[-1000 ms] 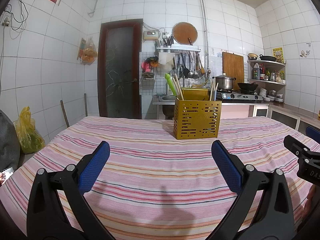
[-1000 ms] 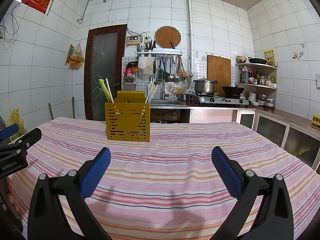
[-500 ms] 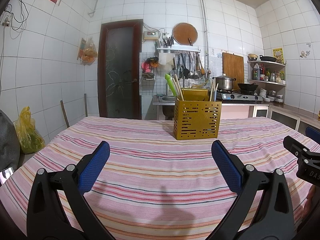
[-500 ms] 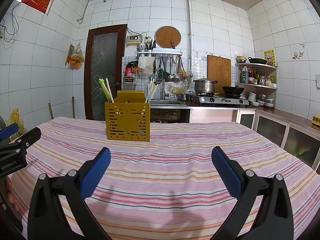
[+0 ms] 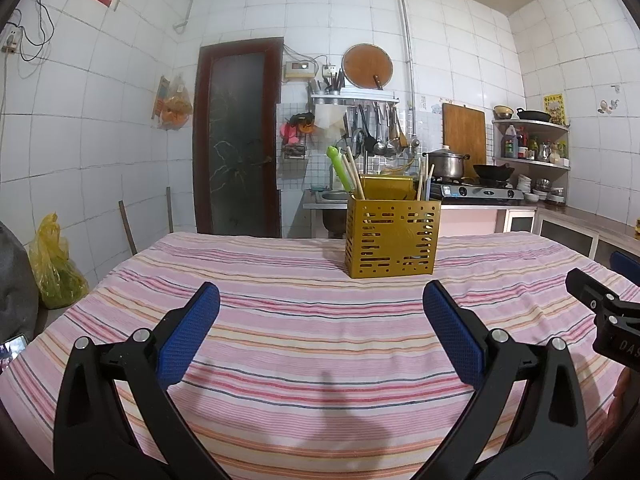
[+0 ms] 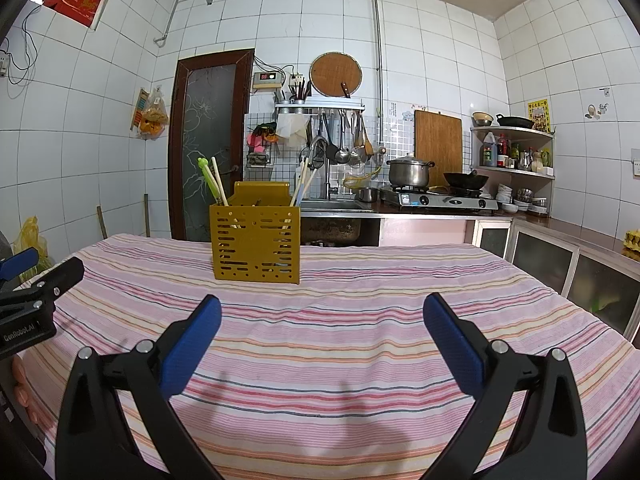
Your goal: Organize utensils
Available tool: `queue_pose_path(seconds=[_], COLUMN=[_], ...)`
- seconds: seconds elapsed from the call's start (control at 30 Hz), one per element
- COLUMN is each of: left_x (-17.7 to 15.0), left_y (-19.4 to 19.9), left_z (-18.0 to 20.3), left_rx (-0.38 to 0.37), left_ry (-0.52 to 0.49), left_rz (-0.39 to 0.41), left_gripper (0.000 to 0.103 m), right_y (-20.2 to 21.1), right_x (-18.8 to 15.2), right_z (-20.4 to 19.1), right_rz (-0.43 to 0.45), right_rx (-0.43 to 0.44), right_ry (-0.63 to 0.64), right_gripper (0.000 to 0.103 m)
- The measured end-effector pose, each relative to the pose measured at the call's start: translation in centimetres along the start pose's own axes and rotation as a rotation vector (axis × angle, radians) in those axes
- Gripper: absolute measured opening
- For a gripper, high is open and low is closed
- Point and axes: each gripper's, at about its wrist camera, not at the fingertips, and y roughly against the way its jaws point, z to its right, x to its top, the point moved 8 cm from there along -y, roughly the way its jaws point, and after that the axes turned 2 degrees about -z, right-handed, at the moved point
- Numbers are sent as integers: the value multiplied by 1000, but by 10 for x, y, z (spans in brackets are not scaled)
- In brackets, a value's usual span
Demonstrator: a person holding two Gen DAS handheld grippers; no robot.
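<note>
Nothing has moved since the earlier frames: both tools sit where they were, and the holder has not shifted. Left tool hangs low over the striped tabletop, blue pads spread wide, nothing between them. Right tool same pose, released, empty. Each one shows at the edge of the other's view, so they sit side by side, near the front edge of the tabletop.

Yellow utensil holder stands upright toward the far side of the tabletop, well apart from both tools. It already carries the utensils: green-handled piece and chopsticks leaning out of its left end, a few more sticks at its right end. In the right wrist view the same holder is ahead and to the left. No loose utensils visible on the cloth in either view.

Step, as I judge it: either the very start, before anything is pulled out, or the finish with everything already binned. Can't settle which from this. If more is due, next move likely a reach forward to the holder, one tool steadying the perforated wall while the other pinches a thin stick near its top. Sticks are slim and bunched, so a narrow, well-aligned pinch is needed to take just one. Which compartment each stick sits in is hidden.
</note>
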Motion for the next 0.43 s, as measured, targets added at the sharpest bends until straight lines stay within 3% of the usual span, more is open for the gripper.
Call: queue_pose_path(seconds=[0.43], left_x=[0], left_y=[2], left_z=[0], left_rx=[-2], left_ry=[10], left_rz=[0], left_gripper=[98], right_y=[0], right_x=[0], right_z=[0], right_rz=[1], right_rx=[0], right_ry=[-1], right_gripper=[99])
